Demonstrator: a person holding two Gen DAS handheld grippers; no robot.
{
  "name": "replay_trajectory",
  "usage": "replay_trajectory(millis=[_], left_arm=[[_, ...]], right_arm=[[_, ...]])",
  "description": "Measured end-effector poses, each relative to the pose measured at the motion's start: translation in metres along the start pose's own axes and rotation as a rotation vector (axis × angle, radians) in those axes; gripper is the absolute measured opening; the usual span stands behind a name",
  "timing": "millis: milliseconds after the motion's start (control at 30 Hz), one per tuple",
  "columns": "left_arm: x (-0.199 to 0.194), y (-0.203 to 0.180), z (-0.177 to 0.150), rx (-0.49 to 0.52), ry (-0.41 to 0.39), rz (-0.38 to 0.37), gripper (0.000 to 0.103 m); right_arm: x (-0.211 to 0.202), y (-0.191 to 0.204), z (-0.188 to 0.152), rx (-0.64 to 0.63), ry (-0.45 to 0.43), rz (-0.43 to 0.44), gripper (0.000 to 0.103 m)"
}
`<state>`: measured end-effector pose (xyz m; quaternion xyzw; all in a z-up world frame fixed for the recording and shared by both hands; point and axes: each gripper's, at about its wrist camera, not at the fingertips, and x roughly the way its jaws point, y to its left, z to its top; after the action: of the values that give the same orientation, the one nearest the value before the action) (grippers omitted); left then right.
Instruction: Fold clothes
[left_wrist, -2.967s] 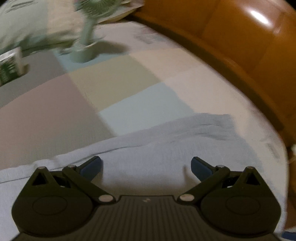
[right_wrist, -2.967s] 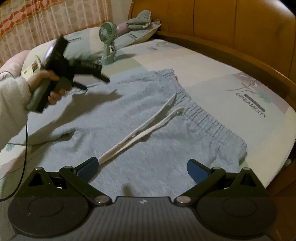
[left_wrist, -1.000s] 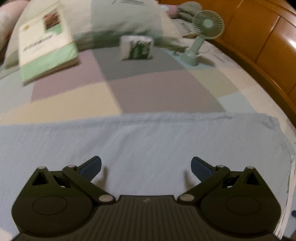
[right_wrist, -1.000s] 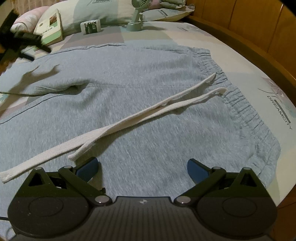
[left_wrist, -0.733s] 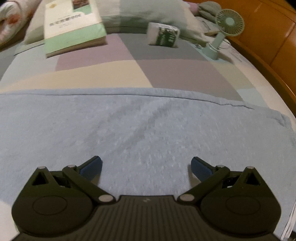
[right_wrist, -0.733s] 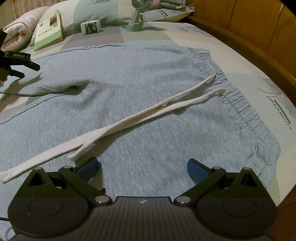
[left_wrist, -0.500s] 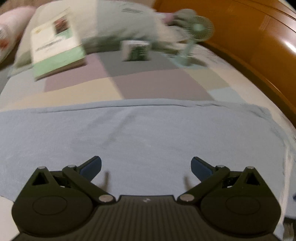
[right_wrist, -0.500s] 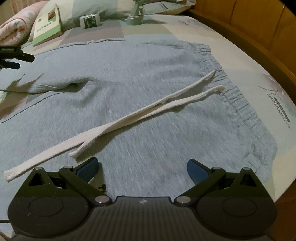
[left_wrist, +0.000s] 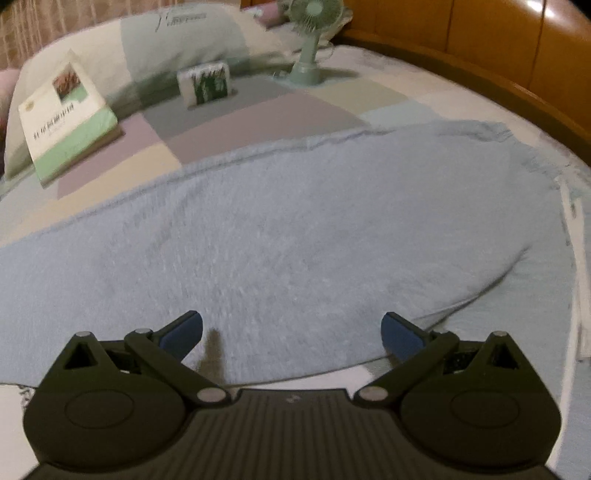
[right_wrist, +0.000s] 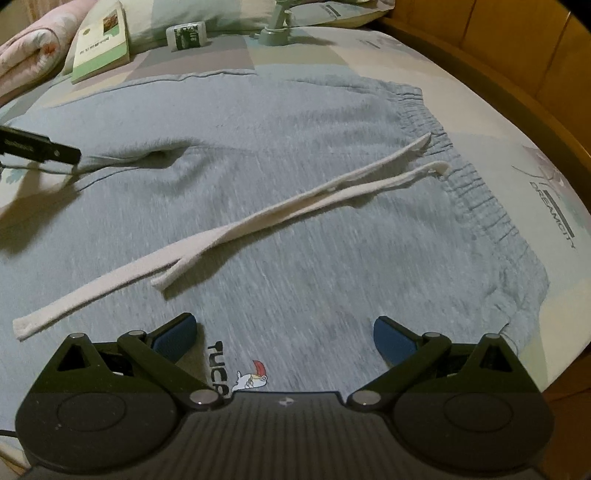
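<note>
Jaws: both my left gripper (left_wrist: 291, 330) and right gripper (right_wrist: 283, 332) are hovering wide open, gripping nothing.
Handling: light-blue fleece drawstring trousers (right_wrist: 295, 177) are looking soft, floppy; I am favouring the gathered waistband (right_wrist: 476, 199).

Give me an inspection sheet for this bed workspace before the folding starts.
Surface: patchwork bedsheet, largely covered by the garment.
Job's things: grey sweatpants spread flat, waistband toward the headboard side; white drawstring lying loose across the front.
Clutter: book, small box and green fan near the pillow.
Grippers: left claw open over a trouser leg; right claw open over the front, holding nothing.
Cables: thin dark cable at the lower left edge of the right wrist view.
Surroundings: wooden headboard; rolled pink blanket.
</note>
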<state>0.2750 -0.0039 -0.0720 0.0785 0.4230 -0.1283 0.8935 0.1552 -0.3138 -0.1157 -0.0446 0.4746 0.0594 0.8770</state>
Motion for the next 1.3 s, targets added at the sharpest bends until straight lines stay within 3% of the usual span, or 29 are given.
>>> replay_trajectory(millis=[200, 400, 633, 1000, 1300], left_arm=[[-0.040, -0.040, 0.000, 0.060, -0.094, -0.116, 0.102], [-0.045, -0.093, -0.023, 0.146, -0.094, -0.258, 0.102], [-0.008, -0.108, -0.046, 0.164, 0.032, -0.238, 0.102], [-0.042, -0.102, -0.036, 0.158, -0.078, -0.258, 0.102], [-0.054, -0.106, -0.043, 0.228, -0.165, -0.230, 0.102]], right_arm=[[0.003, 0.001, -0.002, 0.009, -0.021, -0.002, 0.103], [0.001, 0.002, -0.004, 0.005, -0.042, -0.003, 0.103], [-0.005, -0.001, -0.002, 0.003, -0.019, -0.010, 0.103], [-0.036, -0.020, -0.006, 0.082, -0.036, 0.028, 0.103], [-0.040, -0.054, 0.015, 0.213, -0.024, 0.211, 0.103]])
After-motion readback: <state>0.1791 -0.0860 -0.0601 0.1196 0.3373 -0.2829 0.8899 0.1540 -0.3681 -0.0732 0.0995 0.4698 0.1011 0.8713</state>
